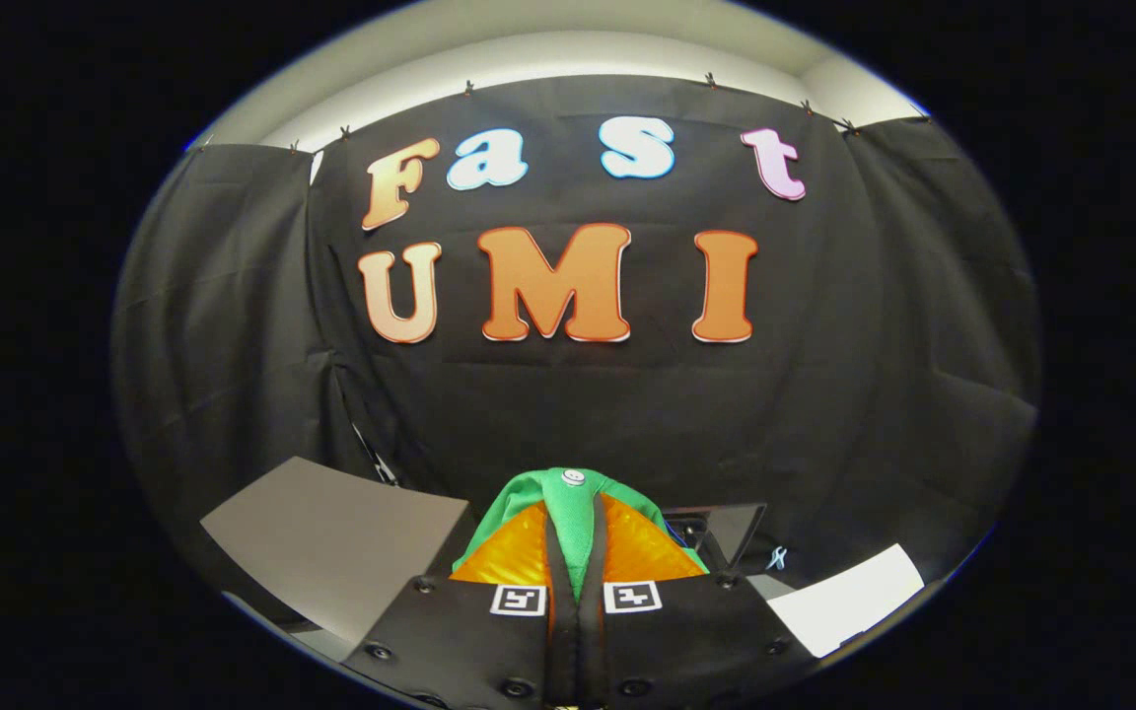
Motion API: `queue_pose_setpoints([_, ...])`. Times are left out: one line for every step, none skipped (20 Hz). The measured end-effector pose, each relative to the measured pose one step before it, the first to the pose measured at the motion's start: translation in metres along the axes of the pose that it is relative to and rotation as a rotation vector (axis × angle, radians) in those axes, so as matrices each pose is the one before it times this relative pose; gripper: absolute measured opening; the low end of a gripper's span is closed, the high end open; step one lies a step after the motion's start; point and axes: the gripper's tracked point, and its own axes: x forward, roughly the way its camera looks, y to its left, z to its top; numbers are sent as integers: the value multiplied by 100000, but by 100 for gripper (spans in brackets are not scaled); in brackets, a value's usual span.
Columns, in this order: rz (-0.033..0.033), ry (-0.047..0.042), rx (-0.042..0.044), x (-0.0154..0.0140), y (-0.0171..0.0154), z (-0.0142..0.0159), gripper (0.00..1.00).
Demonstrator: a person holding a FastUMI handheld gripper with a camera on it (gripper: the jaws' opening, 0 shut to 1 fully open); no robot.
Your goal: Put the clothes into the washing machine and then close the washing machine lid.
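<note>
Clothes are what I am carrying: a green garment (576,513) with a small pale button (573,478) near its top is bunched between my jaws, rising just ahead of them at twelve o'clock. My gripper (576,592) is closing on it, both fingers pressing a narrow fold of the fabric so that only a thin strip is showing between them. The cloth is spilling out to either side of the fingers, toward eleven and one o'clock.

At ten o'clock from the jaws a flat grey panel (331,552) is tilting up; I am guessing it may be the washing machine lid, though I cannot tell for sure. At one o'clock, just beyond the garment, a dark angular shape (726,528) is sitting low, too unclear to name. At three o'clock a white sheet (849,602) is lying flat on what I am taking for the desk.

I am judging the garment to be light, soft and floppy, likely to droop and swing. Holding a thick gathered fold, as now, seems safest; a single thin layer could be slipping free.
</note>
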Motion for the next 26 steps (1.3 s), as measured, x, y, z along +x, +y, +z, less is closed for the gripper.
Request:
queue_pose_setpoints([-518, 1689, 405, 487, -842, -1036, 8])
queue_pose_setpoints([-174, 1713, 256, 682, -659, -1067, 8])
queue_pose_setpoints([-139, 1676, 290, 542, -559, -928, 8])
queue_pose_setpoints([-141, 1683, 219, 490, -503, -912, 8])
queue_pose_setpoints([10, 1742, 266, 533, -468, -787, 8])
queue_pose_setpoints([111, 1441, 24, 581, -395, -810, 8])
queue_pose_setpoints([149, 1193, -170, 557, -316, -804, 8])
queue_pose_setpoints([153, 1212, -200, 531, -318, -745, 8])
queue_pose_setpoints([223, 1354, -211, 609, -244, -705, 8])
queue_pose_setpoints([230, 1247, 21, 482, -245, -807, 8])
queue_pose_setpoints([250, 1436, 107, 584, -169, -807, 8])
queue_pose_setpoints([259, 1289, 298, 502, -177, -855, 8])
queue_pose_setpoints([232, 1504, 256, 593, -115, -794, 8])
queue_pose_setpoints([127, 1623, 21, 643, -208, -979, 8])
queue_pose_setpoints([51, 1742, -47, 844, -204, -1009, 8])
queue_pose_setpoints([-52, 2352, 164, 683, -198, -1042, 8])
queue_pose_setpoints([488, 2769, 1075, 729, -108, -1108, 8])
queue_pose_setpoints([253, 2616, 1237, 691, -92, -1015, 8])
queue_pose_setpoints([-138, 1730, 492, 619, -168, -796, 8])
queue_pose_setpoints([-615, 1376, -432, 702, -196, -790, 8])
queue_pose_setpoints([-740, 1159, -818, 898, -264, -604, 8])
queue_pose_setpoints([-598, 1475, -865, 746, -260, -889, 8])
queue_pose_setpoints([-269, 2243, -167, 924, -50, -730, 8])
queue_pose_setpoints([84, 2109, 408, 773, 95, -695, 8])
queue_pose_setpoints([-158, 1749, 349, 573, -29, -757, 8])
queue_pose_setpoints([-186, 1375, 191, 904, -27, -493, 8])
